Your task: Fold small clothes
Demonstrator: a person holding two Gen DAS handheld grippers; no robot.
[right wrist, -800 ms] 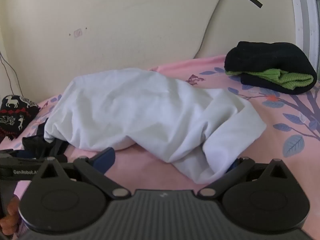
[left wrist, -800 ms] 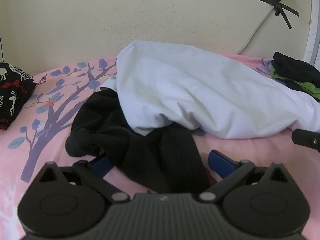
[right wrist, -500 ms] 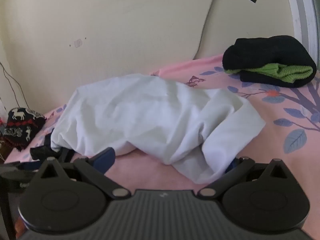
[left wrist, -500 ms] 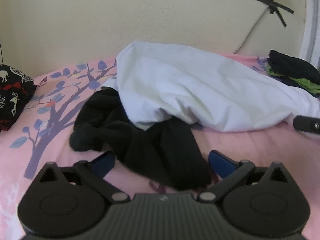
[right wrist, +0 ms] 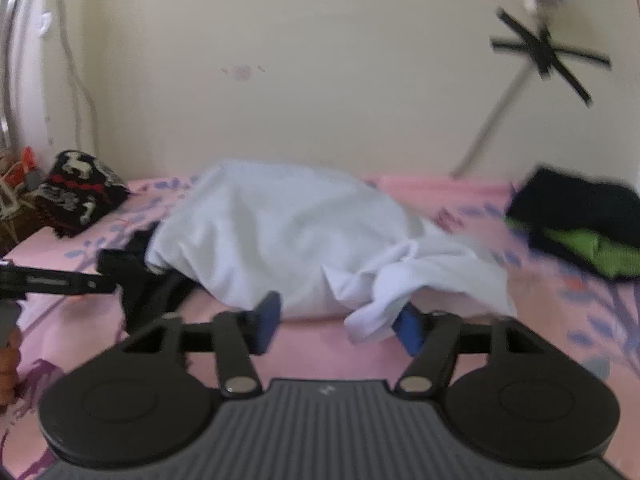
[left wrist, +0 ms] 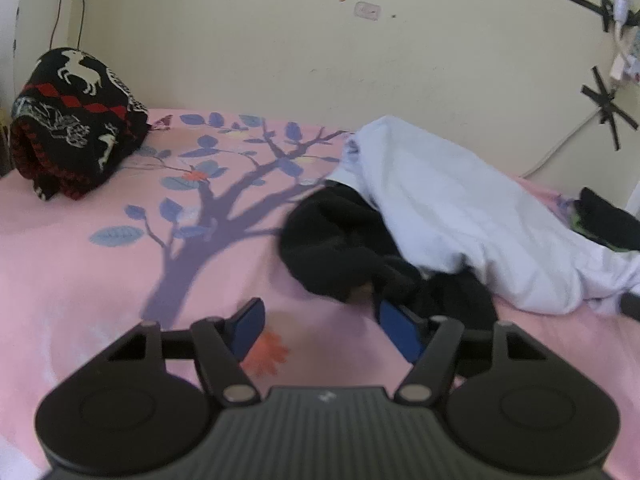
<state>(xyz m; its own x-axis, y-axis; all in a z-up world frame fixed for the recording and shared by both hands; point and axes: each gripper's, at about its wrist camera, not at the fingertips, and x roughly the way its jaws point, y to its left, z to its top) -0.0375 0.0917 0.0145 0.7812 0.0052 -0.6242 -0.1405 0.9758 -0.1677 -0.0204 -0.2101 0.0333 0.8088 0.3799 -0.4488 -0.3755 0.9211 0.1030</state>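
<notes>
A crumpled white garment (left wrist: 460,212) lies on the pink bedsheet (left wrist: 100,280), partly covering a black garment (left wrist: 340,248). My left gripper (left wrist: 320,324) is open and empty; its right finger touches the black garment's near edge. In the right wrist view the white garment (right wrist: 288,240) fills the middle. My right gripper (right wrist: 340,320) is open, with a low fold of the white garment draped by its right finger. The black garment (right wrist: 160,292) shows at the left, beside the left gripper's body (right wrist: 52,280).
A black, red and white patterned knit (left wrist: 68,120) sits at the far left by the wall. A folded black and green pile (right wrist: 580,224) sits at the right. Taped cables run down the cream wall (left wrist: 280,60) behind the bed.
The left gripper has swung left, so the black garment now sits right of its jaws rather than between them. The right view has turned left and pulled back a little. Both views are motion-blurred.
</notes>
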